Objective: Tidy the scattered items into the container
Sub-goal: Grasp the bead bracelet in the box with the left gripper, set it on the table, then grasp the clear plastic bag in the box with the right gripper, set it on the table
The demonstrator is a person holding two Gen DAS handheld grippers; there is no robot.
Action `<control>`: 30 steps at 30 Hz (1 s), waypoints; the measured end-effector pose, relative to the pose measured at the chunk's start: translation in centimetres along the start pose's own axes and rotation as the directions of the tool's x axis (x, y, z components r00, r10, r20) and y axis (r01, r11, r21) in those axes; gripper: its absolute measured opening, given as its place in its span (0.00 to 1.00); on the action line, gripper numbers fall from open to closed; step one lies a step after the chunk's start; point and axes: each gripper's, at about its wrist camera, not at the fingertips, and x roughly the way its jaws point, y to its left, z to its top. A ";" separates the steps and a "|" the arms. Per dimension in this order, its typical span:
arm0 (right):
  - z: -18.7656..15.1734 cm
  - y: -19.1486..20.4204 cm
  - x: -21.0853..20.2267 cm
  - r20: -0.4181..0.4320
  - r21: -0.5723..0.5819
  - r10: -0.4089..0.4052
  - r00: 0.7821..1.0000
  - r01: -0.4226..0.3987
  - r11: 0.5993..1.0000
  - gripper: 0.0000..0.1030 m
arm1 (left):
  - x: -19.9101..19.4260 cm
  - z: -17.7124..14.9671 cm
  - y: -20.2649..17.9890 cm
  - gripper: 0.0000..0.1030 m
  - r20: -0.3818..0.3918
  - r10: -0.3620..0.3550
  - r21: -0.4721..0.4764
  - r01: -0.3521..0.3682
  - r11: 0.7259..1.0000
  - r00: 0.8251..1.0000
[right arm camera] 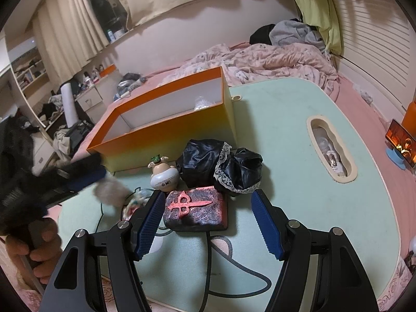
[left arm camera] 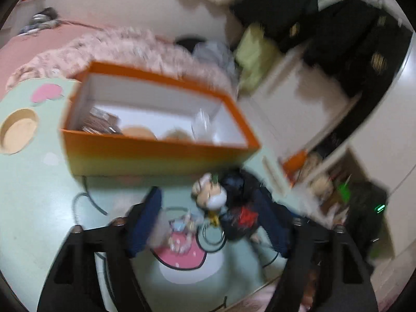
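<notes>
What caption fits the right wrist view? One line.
Open right hand-held gripper approaches a red-and-black block before the orange box.

Orange box [right arm camera: 166, 140] with white inside, mint-green counter [right arm camera: 286, 156], black lace-trimmed cloth [right arm camera: 221, 163], pink floral bedding [right arm camera: 273, 62].

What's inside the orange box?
In the left wrist view, the orange box holds a dark brown patterned thing, two tan round things, and something clear. It is too blurry to name them. The near wall hides the box's floor right behind it.
</notes>
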 end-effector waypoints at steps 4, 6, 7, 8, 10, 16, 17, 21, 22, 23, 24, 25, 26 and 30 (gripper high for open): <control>0.0 0.0 0.0 0.000 -0.002 0.001 1.000 -0.001 1.000 0.67 | -1.9 0.5 0.8 0.74 0.037 0.031 -0.015 -0.031 0.999 0.999; 0.2 0.1 -0.2 0.004 -0.010 0.006 1.000 -0.006 1.000 0.67 | -2.5 0.5 0.8 0.74 0.069 0.048 0.001 -0.048 0.999 0.996; 0.3 0.2 -0.3 0.007 -0.015 0.010 1.000 -0.010 1.000 0.67 | -2.8 0.4 0.8 0.74 0.082 0.064 0.014 -0.066 0.998 0.995; 0.6 0.4 -0.4 0.012 -0.023 0.015 1.000 -0.015 1.000 0.67 | -2.9 0.2 0.9 0.74 0.085 0.079 0.023 -0.081 0.996 0.993; 1.7 1.0 -0.8 0.035 -0.055 0.023 0.999 -0.021 0.998 0.66 | -2.8 0.1 0.7 0.74 0.077 0.101 0.044 -0.104 0.994 0.992; 9.8 5.0 0.2 0.072 -0.235 -0.018 0.997 0.034 0.971 0.50 | -3.3 -0.2 1.4 0.74 0.079 0.073 0.026 -0.075 0.997 0.994; 11.7 6.0 1.7 0.031 -0.278 -0.051 0.998 0.058 0.959 0.46 | -3.4 -0.2 1.4 0.74 0.079 0.072 0.027 -0.075 0.997 0.994; 14.8 9.0 9.1 -0.152 -0.434 -0.213 0.965 0.128 0.892 0.38 | -3.8 -0.2 1.1 0.74 0.087 0.075 0.040 -0.079 0.996 0.993; 15.0 9.2 10.8 -0.182 -0.458 -0.268 0.946 0.159 0.874 0.38 | -3.9 -0.2 1.1 0.74 0.089 0.069 0.041 -0.073 0.997 0.994; 15.1 9.1 12.3 -0.213 -0.473 -0.316 0.925 0.186 0.862 0.38 | -4.0 -0.3 1.1 0.74 0.090 0.061 0.043 -0.065 0.997 0.994; 15.0 8.9 13.6 -0.238 -0.472 -0.341 0.909 0.199 0.859 0.38 | -4.0 -0.3 1.1 0.74 0.090 0.057 0.045 -0.061 0.997 0.994; 14.8 8.8 14.4 -0.257 -0.465 -0.345 0.903 0.197 0.863 0.38 | -4.0 -0.4 1.1 0.74 0.095 0.055 0.046 -0.059 0.997 0.994; 14.6 8.6 15.2 -0.280 -0.462 -0.353 0.893 0.197 0.865 0.38 | -4.0 -0.4 1.1 0.74 0.097 0.057 0.046 -0.062 0.997 0.994; 13.4 7.6 18.4 -0.348 -0.483 -0.450 0.823 0.254 0.838 0.38 | -3.8 -0.5 1.1 0.74 0.085 0.056 0.043 -0.060 0.997 0.995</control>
